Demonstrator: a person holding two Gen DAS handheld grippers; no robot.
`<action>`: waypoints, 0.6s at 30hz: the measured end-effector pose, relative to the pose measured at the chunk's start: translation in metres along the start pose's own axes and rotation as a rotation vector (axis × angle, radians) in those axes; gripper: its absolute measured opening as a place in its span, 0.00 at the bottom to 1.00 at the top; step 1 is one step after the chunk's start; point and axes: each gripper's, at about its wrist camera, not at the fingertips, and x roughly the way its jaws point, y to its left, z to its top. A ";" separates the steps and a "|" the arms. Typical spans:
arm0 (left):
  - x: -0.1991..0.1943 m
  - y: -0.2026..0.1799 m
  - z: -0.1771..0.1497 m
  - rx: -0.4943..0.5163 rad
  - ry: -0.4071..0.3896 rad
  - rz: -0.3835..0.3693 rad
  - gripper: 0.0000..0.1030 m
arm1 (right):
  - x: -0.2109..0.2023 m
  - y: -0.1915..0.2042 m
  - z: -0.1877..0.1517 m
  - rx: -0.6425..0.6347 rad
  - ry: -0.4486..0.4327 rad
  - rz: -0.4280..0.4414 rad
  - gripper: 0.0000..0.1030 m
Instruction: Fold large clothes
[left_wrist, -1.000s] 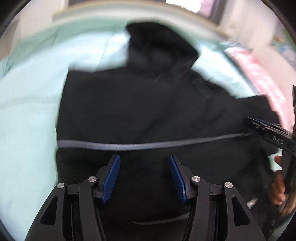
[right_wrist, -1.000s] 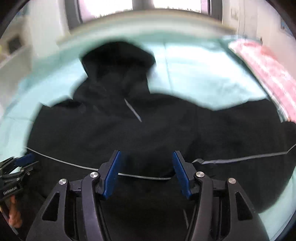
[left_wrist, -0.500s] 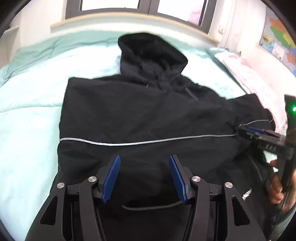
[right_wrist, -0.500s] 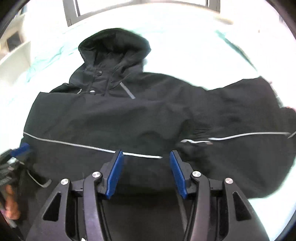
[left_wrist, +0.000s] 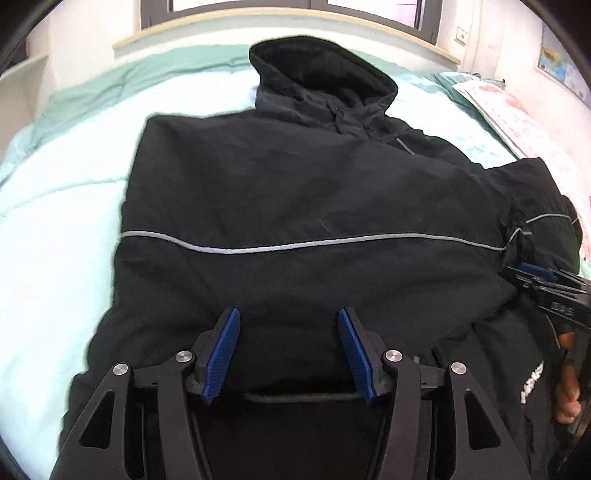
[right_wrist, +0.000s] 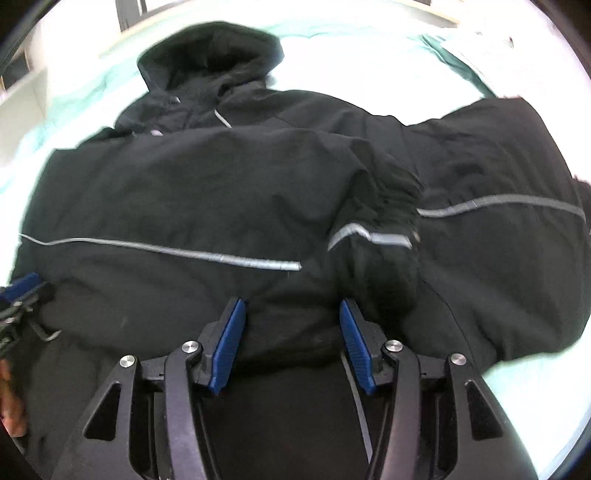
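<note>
Compared with the earlier frames, both cameras sit closer to the black hooded jacket (left_wrist: 295, 192), and its left sleeve lies folded across the body. Left wrist view: the left gripper (left_wrist: 288, 354) hovers over the lower front of the jacket with its jaws spread and nothing between the blue pads (left_wrist: 221, 354). The jacket lies flat on the pale green bed (left_wrist: 55, 206), hood (left_wrist: 317, 70) toward the window. A grey reflective stripe (left_wrist: 295, 243) runs unbroken across the folded panel, which indicates that the fold lies smooth. The right gripper (left_wrist: 546, 280) appears at the right edge, near the folded cuff. Right wrist view: the right gripper (right_wrist: 291, 332) hovers above the hem region, jaws spread and gripping nothing. The folded sleeve cuff (right_wrist: 380, 229) rests bunched on the chest just ahead of the right pad. The right sleeve (right_wrist: 498, 206) extends flat toward the right side of the bed and is not yet folded. Judgement: one side fold is complete; the next step is to fold the right sleeve inward, then bring the hem up toward the hood. The bunched cuff may need flattening first.
</note>
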 end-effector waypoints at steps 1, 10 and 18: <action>-0.006 -0.003 0.004 0.005 -0.010 0.002 0.56 | -0.010 -0.008 -0.006 0.018 -0.003 0.038 0.54; -0.060 -0.144 0.029 0.096 -0.112 -0.196 0.55 | -0.101 -0.100 -0.030 0.120 -0.129 0.077 0.59; -0.022 -0.262 0.041 0.120 -0.217 -0.136 0.56 | -0.149 -0.228 -0.038 0.225 -0.240 -0.113 0.63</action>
